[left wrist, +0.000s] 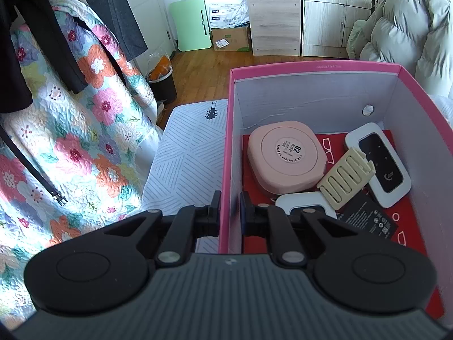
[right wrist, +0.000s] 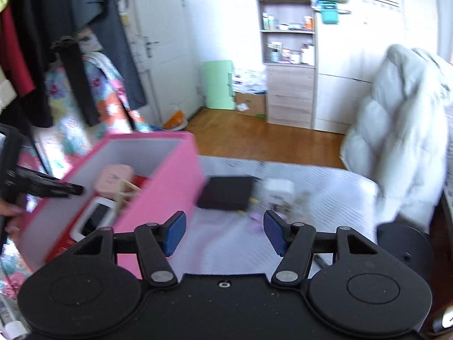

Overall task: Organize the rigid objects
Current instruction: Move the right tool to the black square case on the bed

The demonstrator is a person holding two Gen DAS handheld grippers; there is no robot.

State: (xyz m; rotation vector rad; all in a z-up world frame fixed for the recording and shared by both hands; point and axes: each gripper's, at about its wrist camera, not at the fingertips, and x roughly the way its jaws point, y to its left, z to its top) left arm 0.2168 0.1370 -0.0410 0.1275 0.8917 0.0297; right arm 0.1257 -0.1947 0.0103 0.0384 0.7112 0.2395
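Note:
A pink box (left wrist: 311, 69) stands on the striped bed cover. Inside lie a pink rounded case (left wrist: 286, 155), a white device with a black screen (left wrist: 379, 164), a cream slotted clip (left wrist: 345, 178), a black card (left wrist: 371, 221) and a second white device (left wrist: 305, 204). My left gripper (left wrist: 230, 212) is shut on the box's near left wall. In the blurred right wrist view my right gripper (right wrist: 223, 232) stands open and empty over the cover, to the right of the pink box (right wrist: 170, 187). Beyond it lie a black box (right wrist: 226, 192), a small white object (right wrist: 279, 188) and blurred small items.
A floral quilt (left wrist: 85, 141) and dark clothes hang at the left. A pale puffy coat (right wrist: 402, 130) drapes over a chair at the right. Past the striped cover (left wrist: 192, 147) is wooden floor with a dark bin (left wrist: 162, 85) and wooden cabinets.

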